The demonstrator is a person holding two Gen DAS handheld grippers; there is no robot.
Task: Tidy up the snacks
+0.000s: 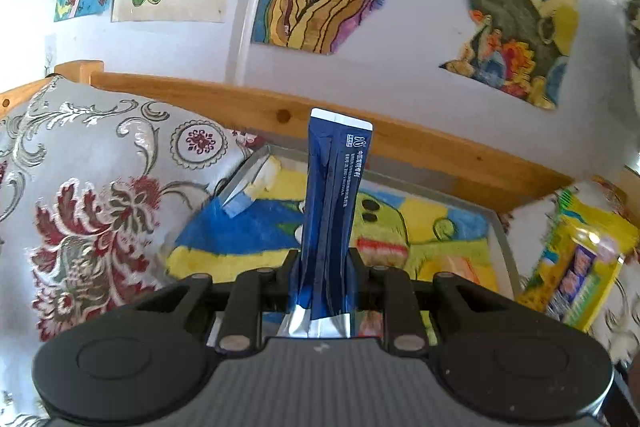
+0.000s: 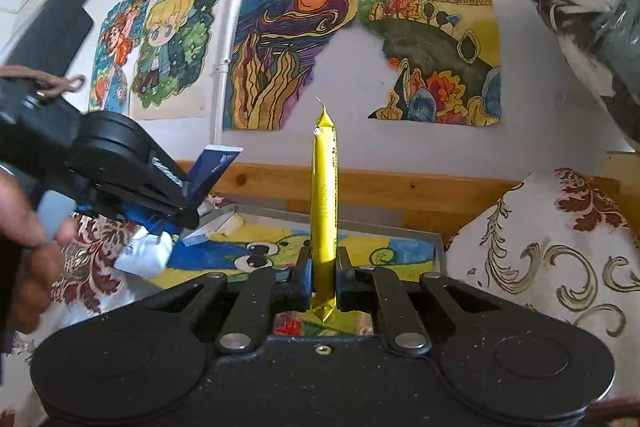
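Left hand-held gripper (image 1: 324,267) clamps blue sachet (image 1: 334,203); right hand-held gripper (image 2: 323,275) clamps yellow sachet (image 2: 325,203).

Your left claw (image 1: 323,267) is clamped on a long dark-blue foil snack sachet (image 1: 334,211), which stands upright with its silver end up. Behind it lies a shallow grey tray (image 1: 505,239) lined with a yellow-and-blue drawing. A yellow plastic snack packet (image 1: 576,259) sits just right of the tray, on floral fabric.

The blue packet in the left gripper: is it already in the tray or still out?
Out. The blue packet stands clamped in the shut left gripper, held above the tray, not lying in it.
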